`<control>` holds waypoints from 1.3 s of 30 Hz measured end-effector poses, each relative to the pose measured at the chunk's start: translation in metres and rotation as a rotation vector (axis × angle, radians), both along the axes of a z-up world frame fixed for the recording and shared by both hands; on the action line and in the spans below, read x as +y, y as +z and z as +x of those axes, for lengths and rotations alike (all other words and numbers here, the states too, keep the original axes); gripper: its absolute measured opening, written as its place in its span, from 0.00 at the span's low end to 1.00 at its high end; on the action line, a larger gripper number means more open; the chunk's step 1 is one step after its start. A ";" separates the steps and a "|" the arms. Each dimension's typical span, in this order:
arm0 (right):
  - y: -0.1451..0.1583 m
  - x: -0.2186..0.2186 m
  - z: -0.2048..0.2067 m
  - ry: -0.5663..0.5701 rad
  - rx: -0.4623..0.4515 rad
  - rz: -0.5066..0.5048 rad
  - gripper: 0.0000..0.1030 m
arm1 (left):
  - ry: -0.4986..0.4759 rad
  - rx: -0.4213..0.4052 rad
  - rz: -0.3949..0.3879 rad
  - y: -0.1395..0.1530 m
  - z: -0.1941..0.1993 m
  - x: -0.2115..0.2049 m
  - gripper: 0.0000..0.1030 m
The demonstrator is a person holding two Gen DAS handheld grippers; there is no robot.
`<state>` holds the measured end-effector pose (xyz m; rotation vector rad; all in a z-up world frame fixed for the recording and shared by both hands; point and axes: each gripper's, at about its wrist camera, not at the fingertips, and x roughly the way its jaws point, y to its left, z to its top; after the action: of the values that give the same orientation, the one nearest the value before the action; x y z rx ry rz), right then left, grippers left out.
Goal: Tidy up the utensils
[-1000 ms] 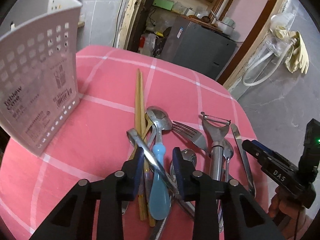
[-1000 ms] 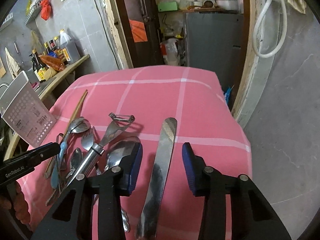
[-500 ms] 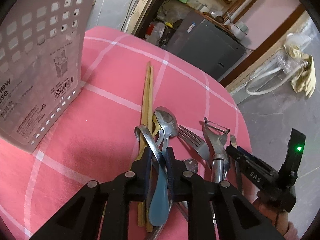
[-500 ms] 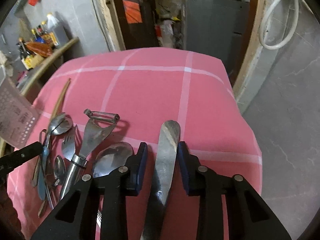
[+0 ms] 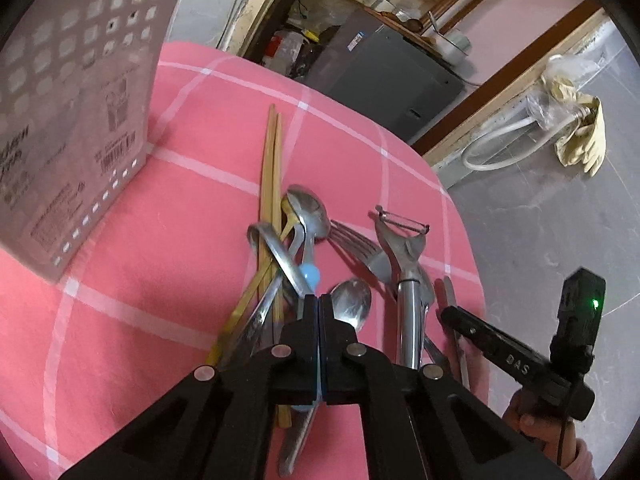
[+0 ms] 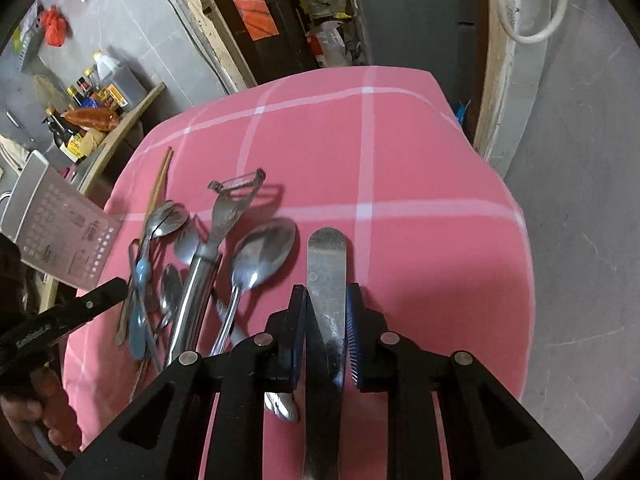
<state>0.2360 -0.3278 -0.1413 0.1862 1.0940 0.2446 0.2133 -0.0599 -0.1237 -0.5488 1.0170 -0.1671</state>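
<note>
Nothing visibly sits in the white holder (image 5: 68, 120); the utensils (image 5: 320, 256) lie heaped on the pink tablecloth (image 6: 400, 160). The left gripper (image 5: 319, 304) is pinched on a metal handle (image 5: 276, 252) in the pile, and the right gripper (image 6: 326, 316) is clamped on the butter knife (image 6: 326, 264), so sorting seems barely begun.

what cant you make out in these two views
- Left wrist view: what the left gripper pinches; its jaws look closed, but their own tips cover the contact.
- Left wrist view: the holder is blurred and cut off by the edge, so its inside is unseen.
- Right wrist view: the knife handle runs under the right gripper and off the bottom edge.
</note>
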 end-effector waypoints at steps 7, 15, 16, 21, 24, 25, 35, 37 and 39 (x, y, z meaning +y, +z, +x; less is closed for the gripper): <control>0.000 -0.001 -0.021 0.016 -0.021 0.001 0.17 | 0.088 -0.005 0.054 0.001 -0.008 0.014 0.01; -0.002 0.000 -0.012 0.020 -0.026 0.016 0.17 | 0.037 0.024 0.134 -0.007 0.011 0.022 0.03; -0.002 0.001 -0.010 0.021 -0.024 0.019 0.17 | 0.029 0.026 0.134 -0.007 0.013 0.022 0.05; -0.002 0.003 -0.008 0.024 -0.022 0.017 0.17 | -0.034 0.050 0.106 -0.009 0.027 0.025 0.28; -0.002 0.002 -0.007 0.026 -0.019 0.021 0.17 | -0.089 0.045 0.130 -0.008 0.030 0.021 0.27; -0.002 0.002 -0.007 0.027 -0.020 0.020 0.17 | -0.108 0.047 0.137 -0.009 0.030 0.019 0.27; -0.005 0.001 -0.008 -0.007 0.018 0.044 0.16 | -0.135 0.131 -0.015 -0.016 0.027 0.015 0.09; -0.005 -0.001 -0.013 -0.022 0.021 0.054 0.06 | -0.142 0.135 -0.031 -0.016 0.016 0.013 0.07; -0.004 -0.007 -0.019 -0.046 0.024 0.088 0.05 | -0.162 0.141 -0.046 -0.014 0.001 0.008 0.04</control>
<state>0.2168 -0.3346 -0.1452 0.2936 1.1024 0.2504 0.2140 -0.0519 -0.1379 -0.5255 1.1978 -0.2998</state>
